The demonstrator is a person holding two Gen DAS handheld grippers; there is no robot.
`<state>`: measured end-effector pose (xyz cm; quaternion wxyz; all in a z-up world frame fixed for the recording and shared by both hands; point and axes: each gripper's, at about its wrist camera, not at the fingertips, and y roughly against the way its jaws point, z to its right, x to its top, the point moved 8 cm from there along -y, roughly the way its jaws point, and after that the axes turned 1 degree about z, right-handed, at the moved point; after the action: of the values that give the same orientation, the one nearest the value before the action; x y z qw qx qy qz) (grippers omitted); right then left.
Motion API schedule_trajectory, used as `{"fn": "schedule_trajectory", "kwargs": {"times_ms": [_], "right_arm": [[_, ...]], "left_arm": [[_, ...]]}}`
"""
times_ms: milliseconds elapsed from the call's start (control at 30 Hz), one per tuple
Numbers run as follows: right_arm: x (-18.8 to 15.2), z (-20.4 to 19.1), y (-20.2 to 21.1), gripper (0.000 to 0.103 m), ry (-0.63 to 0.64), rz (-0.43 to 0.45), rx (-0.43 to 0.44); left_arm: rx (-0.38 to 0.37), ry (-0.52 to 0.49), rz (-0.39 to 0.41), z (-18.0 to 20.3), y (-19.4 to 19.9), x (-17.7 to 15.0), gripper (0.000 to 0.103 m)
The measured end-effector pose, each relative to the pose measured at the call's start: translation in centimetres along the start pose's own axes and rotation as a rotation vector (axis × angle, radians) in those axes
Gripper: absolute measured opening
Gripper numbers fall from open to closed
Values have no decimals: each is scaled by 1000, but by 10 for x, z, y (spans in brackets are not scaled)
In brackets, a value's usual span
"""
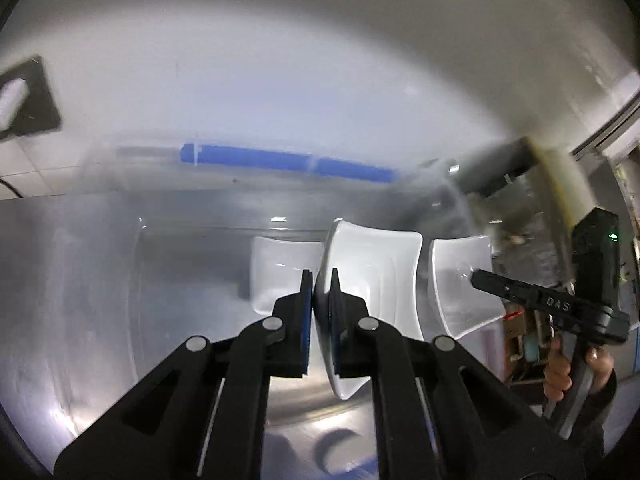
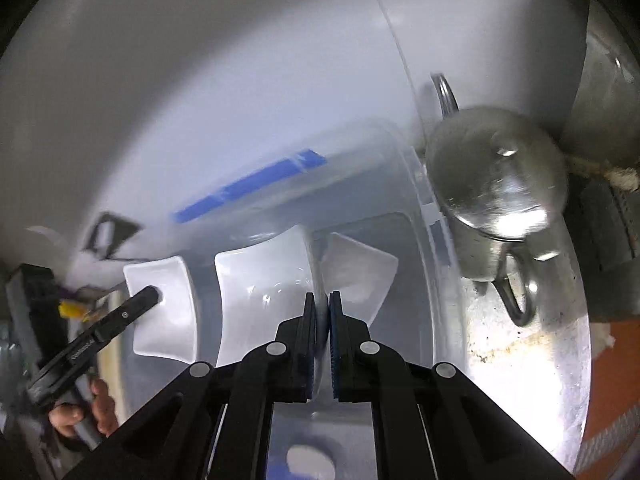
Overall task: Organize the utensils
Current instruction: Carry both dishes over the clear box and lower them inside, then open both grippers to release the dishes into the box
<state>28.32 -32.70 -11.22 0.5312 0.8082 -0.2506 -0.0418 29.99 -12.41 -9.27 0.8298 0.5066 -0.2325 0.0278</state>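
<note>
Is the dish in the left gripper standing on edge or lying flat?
On edge. The left gripper pinches the rim of the white dish, which stands upright above the clear bin.

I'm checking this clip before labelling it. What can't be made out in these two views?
- Left wrist view: the blue bar is smeared by motion blur; what it is stays unclear.
- Left wrist view: the left tool covers the near rim of its white dish.
- Right wrist view: the metal kettle is blurred; its spout cannot be seen.
</note>
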Motion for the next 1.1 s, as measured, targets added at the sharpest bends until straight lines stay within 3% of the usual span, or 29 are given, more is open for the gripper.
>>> {"fn": "schedule_trajectory", "kwargs": {"times_ms": [233, 533, 700, 867, 1000, 1100], "right_arm": [[4, 6, -52, 8, -75, -48, -153], [2, 5, -94, 6, -63, -86, -306], [-1, 7, -108, 8, -40, -106, -366], [-4, 5, -108, 9, -41, -127, -356], [1, -3, -76, 9, -11, -71, -341], [0, -29, -25, 9, 69, 22, -290]], "left_arm": [[7, -1, -153, -36, -78, 2, 6], [44, -27, -243, -49, -118, -1, 6], [80, -63, -236, -48, -121, 3, 6], [133, -97, -230, -42, -122, 3, 6], [133, -99, -195, -35, -103, 8, 7], [138, -123, -127, -21, -72, 13, 7]]}}
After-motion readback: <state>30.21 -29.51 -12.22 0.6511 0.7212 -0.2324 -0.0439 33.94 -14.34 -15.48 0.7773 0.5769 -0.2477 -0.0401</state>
